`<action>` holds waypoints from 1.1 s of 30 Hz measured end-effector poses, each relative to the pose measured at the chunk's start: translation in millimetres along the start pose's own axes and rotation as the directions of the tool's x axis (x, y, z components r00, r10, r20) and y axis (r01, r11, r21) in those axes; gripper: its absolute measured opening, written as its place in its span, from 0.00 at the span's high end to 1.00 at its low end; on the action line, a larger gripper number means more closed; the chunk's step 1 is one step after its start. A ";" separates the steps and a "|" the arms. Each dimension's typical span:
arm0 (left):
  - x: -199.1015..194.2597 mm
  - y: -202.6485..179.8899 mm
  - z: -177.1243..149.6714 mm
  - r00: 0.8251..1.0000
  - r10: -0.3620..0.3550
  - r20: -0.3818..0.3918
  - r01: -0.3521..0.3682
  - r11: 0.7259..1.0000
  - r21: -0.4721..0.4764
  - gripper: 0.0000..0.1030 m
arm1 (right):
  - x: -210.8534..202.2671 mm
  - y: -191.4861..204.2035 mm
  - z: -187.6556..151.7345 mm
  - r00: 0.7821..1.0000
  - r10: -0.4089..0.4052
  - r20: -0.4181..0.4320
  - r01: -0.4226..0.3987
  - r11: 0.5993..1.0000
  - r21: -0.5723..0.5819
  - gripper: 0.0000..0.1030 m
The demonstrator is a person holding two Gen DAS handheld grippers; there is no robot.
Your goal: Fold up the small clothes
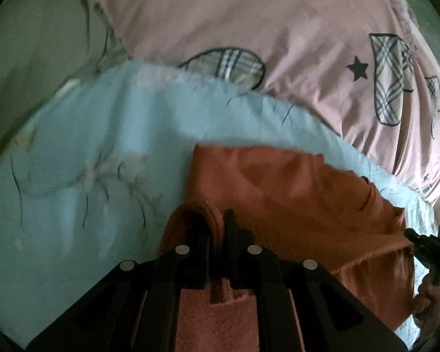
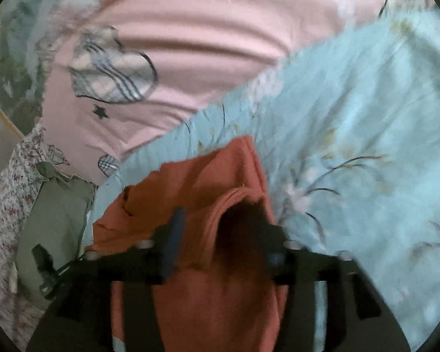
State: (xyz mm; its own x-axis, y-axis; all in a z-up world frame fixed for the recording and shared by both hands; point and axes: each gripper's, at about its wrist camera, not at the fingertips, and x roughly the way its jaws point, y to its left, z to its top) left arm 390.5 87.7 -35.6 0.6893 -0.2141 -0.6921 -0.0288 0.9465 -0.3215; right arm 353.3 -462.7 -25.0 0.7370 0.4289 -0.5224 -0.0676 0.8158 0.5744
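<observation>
An orange knitted garment (image 1: pixel 293 193) lies part folded on a light blue floral sheet (image 1: pixel 88 146). My left gripper (image 1: pixel 215 220) is shut on a doubled edge of the garment, which stands up between its fingers. In the right wrist view the same garment (image 2: pixel 196 176) bulges up in a loose loop between the fingers of my right gripper (image 2: pixel 224 223). Those fingers stand wide apart and open; the right one is partly hidden by the cloth. The right gripper (image 1: pixel 425 243) and the hand holding it (image 1: pixel 428 296) also show at the right edge of the left wrist view.
A pink duvet with plaid patches and black stars (image 1: pixel 249 14) (image 2: pixel 190 29) lies behind the blue sheet (image 2: pixel 352 117). A green cloth (image 2: pixel 55 220) and a small-flowered fabric (image 2: pixel 11 190) lie to the left of the garment. A black gripper part (image 2: pixel 47 270) shows there.
</observation>
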 end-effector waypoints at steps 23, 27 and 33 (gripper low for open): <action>32.6 -71.6 12.4 0.994 0.059 -0.096 -0.037 0.976 0.215 0.72 | 32.3 42.3 28.4 0.932 -0.346 0.108 0.363 0.898 -0.250 0.46; 2.6 -28.1 40.7 0.991 0.128 0.030 -0.129 0.991 0.031 0.42 | 7.2 33.4 -4.9 0.961 -0.271 0.052 0.276 0.939 -0.206 0.45; -46.6 -11.5 -18.4 0.998 0.062 0.030 -0.062 0.998 0.009 0.43 | -29.7 51.0 -90.0 0.992 -0.123 -0.029 0.115 0.973 -0.200 0.43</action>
State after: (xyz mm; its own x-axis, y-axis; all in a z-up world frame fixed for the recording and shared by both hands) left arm 345.4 82.3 -11.6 0.7074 -0.1476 -0.6912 -0.0652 0.9601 -0.2718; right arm 267.5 -399.0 -36.8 0.7202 0.3361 -0.6069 -0.1153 0.9207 0.3729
